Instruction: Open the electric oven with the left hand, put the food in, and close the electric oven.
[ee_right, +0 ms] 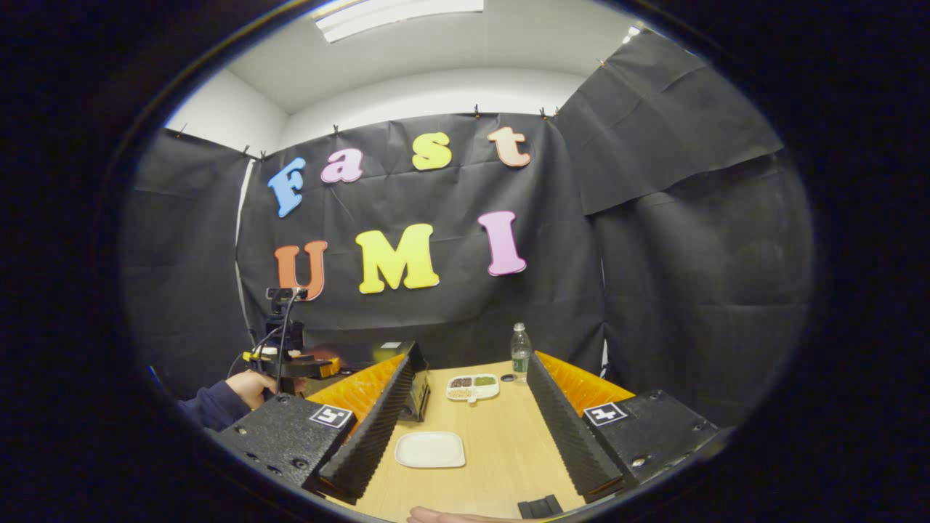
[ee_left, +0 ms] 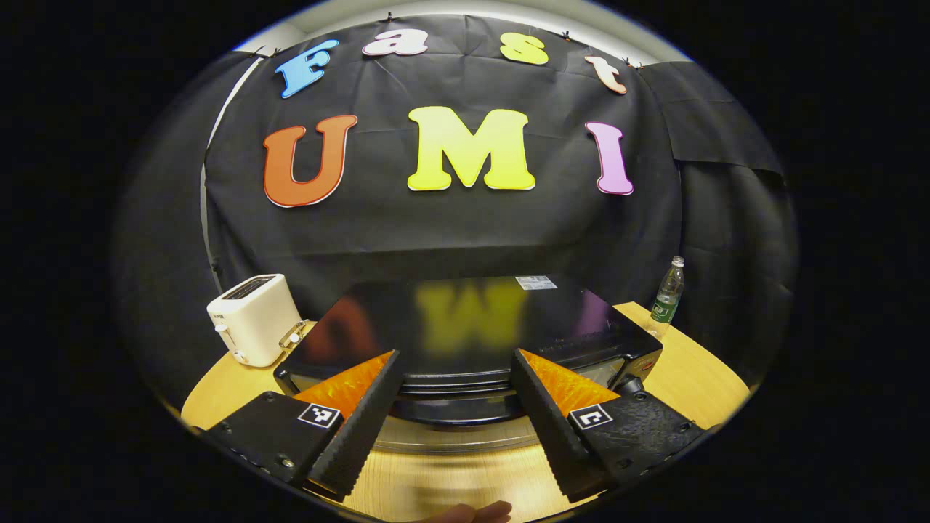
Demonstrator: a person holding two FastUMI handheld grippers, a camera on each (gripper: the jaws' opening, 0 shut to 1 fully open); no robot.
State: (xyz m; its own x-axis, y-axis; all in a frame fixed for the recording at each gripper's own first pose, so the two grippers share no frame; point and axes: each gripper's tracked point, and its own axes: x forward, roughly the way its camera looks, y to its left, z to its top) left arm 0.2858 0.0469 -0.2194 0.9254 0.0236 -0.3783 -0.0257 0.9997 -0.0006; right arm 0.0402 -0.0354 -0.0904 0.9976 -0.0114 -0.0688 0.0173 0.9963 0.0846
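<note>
**Step 1 in hand: left claw closing in on the oven door, nothing gripped yet**

The left claw (ee_left: pixel 454 396) is spread wide, released, w/ nothing between its fingers. It hangs just above & in front of the glossy black box-shaped electric oven (ee_left: pixel 465 327), which sits on the round light-wood surface (ee_left: pixel 697 378). The oven's dark curved front handle (ee_left: pixel 458 410) lies between the two fingers in the left gripper view, but whether either finger touches it cannot be told; looks apart. Door appears shut.

The right claw (ee_right: pixel 465 428) is also released, empty, held to the right of the oven. Between its fingers: a white rounded-square plate (ee_right: pixel 430 449) near the oven's front right, and farther back a white divided tray w/ dark and green food bits (ee_right: pixel 473 387). A clear plastic water bottle (ee_right: pixel 520 352) stands behind that tray; a cream two-slot toaster (ee_left: pixel 251 319) sits left of the oven.

Judgement: task barely begun — still the opening step. Next move prob. calls for lowering the left claw onto the handle, clenching, then pulling down & out along the door's hinge arc. Right claw then has to fetch the food, likely the tray; which item counts as "food" isn't certain.
</note>
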